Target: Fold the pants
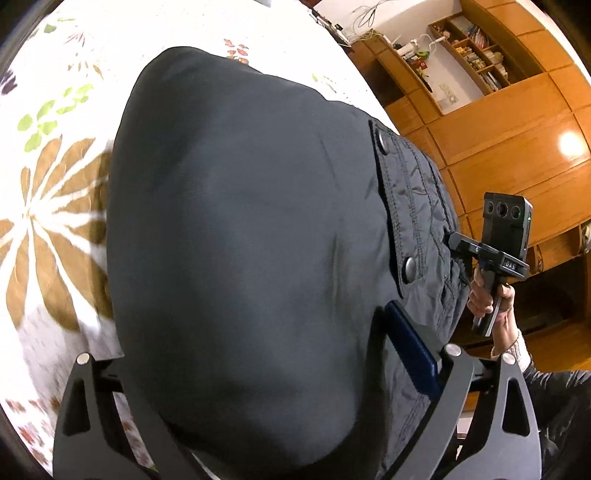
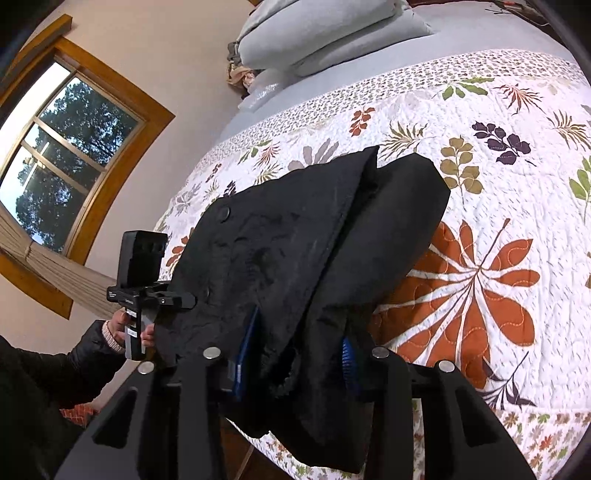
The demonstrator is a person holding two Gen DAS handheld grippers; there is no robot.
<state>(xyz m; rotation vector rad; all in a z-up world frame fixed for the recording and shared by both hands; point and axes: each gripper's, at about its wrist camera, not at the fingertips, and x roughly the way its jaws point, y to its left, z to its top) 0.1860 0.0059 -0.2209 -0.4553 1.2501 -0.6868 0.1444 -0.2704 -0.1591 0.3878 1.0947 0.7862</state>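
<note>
Dark grey padded pants (image 1: 240, 221) with snap buttons fill the left wrist view. They bulge smoothly between the wide jaws of my left gripper (image 1: 255, 332). Its right blue pad (image 1: 410, 347) rests against the cloth, and its left finger is hidden under the fabric. In the right wrist view the pants (image 2: 295, 229) lie folded lengthwise on the flowered quilt (image 2: 480, 177), with the near end raised. My right gripper (image 2: 301, 325) is shut on that thick bunched end, its blue pads (image 2: 245, 354) on either side. Each gripper shows in the other's view, at the waistband edge: right gripper (image 1: 458, 240), left gripper (image 2: 184, 295).
Grey pillows and folded bedding (image 2: 325, 33) are stacked at the head of the bed. A wood-framed window (image 2: 62, 147) is on the wall to the left. Wooden cabinets and shelves (image 1: 498, 147) stand beyond the bed edge. A person's hand (image 1: 487, 295) grips the right handle.
</note>
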